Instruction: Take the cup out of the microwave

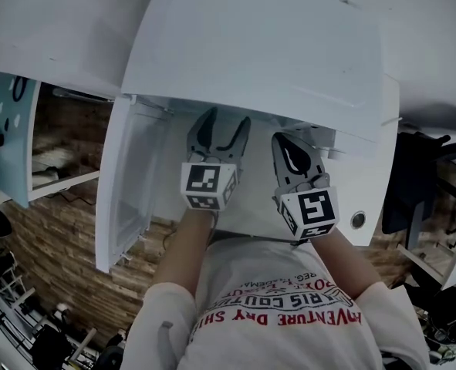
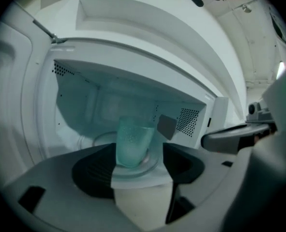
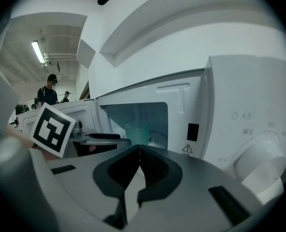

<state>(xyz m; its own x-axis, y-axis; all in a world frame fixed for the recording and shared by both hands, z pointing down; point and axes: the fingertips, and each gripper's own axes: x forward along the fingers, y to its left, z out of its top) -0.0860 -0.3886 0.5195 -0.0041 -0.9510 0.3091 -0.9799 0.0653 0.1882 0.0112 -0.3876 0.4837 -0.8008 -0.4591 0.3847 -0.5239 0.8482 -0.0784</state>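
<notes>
While the microwave point(image 1: 252, 51) stands with its door point(image 1: 124, 193) swung open to the left, both grippers sit at the cavity mouth, side by side. Left gripper point(image 1: 226, 123): jaws apart, nothing clamped, pointing into the cavity. The cup point(image 2: 133, 141), translucent and greenish, is upright on the glass turntable point(image 2: 151, 167) inside the microwave; in the left gripper view it lines up with the gap between the jaws but sits beyond the tips, untouched. Right gripper point(image 1: 291, 140): jaws together, tips meeting, empty, held just right of the left one and in front of the opening's right edge. The right gripper view shows the cup through the opening, the left gripper's marker cube point(image 3: 51, 129) at left and the control knob point(image 3: 257, 159) at right.
</notes>
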